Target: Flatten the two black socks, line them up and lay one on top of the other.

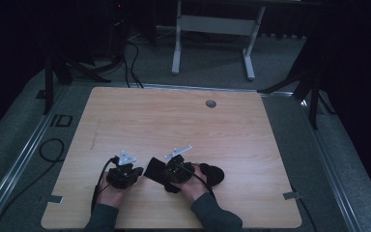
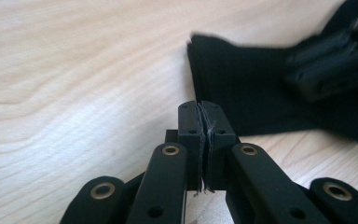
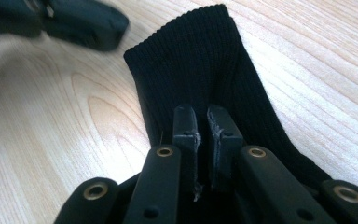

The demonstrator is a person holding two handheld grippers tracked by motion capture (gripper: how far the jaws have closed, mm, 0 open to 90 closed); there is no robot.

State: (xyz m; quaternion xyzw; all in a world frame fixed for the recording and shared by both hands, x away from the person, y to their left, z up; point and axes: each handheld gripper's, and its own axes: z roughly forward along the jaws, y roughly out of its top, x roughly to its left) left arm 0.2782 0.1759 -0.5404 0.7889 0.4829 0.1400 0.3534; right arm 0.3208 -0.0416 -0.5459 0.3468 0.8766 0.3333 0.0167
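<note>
While we are looking down on the wooden table (image 1: 183, 116), the left gripper (image 2: 204, 108) is sitting with its jaws pressed together and holding nothing, just beside the cuff edge of the black sock (image 3: 200, 60). We are seeing the right gripper (image 3: 202, 116) resting on the sock, jaws nearly together; whether they are pinching fabric we cannot tell. The sock is lying flat ahead of it.

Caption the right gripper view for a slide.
Right tongs closed over a black ribbed-knit sock lying flat on the light wooden table.
</note>
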